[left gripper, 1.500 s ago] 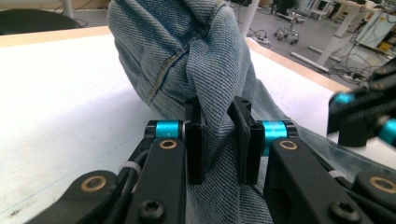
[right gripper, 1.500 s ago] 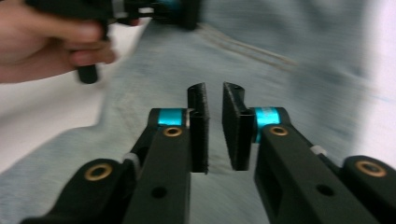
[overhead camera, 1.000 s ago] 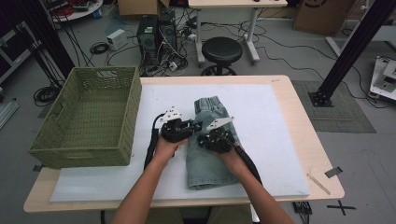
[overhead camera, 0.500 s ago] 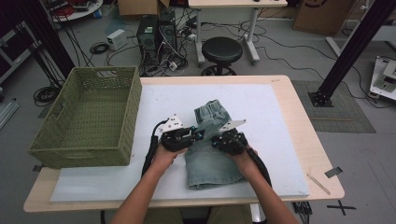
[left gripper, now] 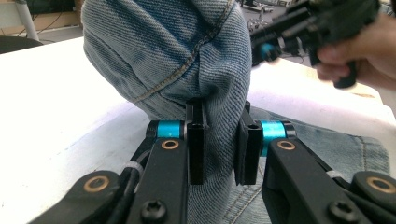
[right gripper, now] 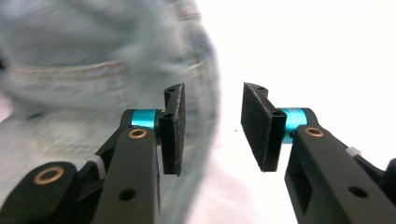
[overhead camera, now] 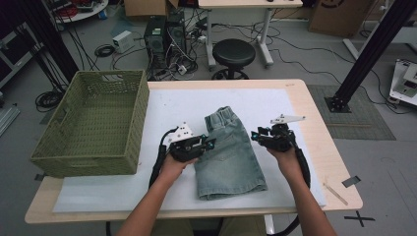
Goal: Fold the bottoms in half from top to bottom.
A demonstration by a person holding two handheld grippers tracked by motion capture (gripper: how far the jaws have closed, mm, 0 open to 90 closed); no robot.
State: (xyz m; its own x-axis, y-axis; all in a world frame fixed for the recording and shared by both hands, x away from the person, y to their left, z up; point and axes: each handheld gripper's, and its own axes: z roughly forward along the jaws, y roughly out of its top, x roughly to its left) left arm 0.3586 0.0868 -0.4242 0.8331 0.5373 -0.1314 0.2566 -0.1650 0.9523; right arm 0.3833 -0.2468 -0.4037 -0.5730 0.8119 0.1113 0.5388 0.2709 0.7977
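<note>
Folding of the faded blue denim shorts (overhead camera: 227,155) is being carried on near the bench's front edge.
The shorts are lying lengthwise, waistband toward the far edge, hems toward the front. Their left side is being pinched in a raised fold by the left gripper (overhead camera: 209,143), clamped on the cloth. The right gripper (overhead camera: 254,134), its jaws just opened and empty, is being held just off the right side.
</note>
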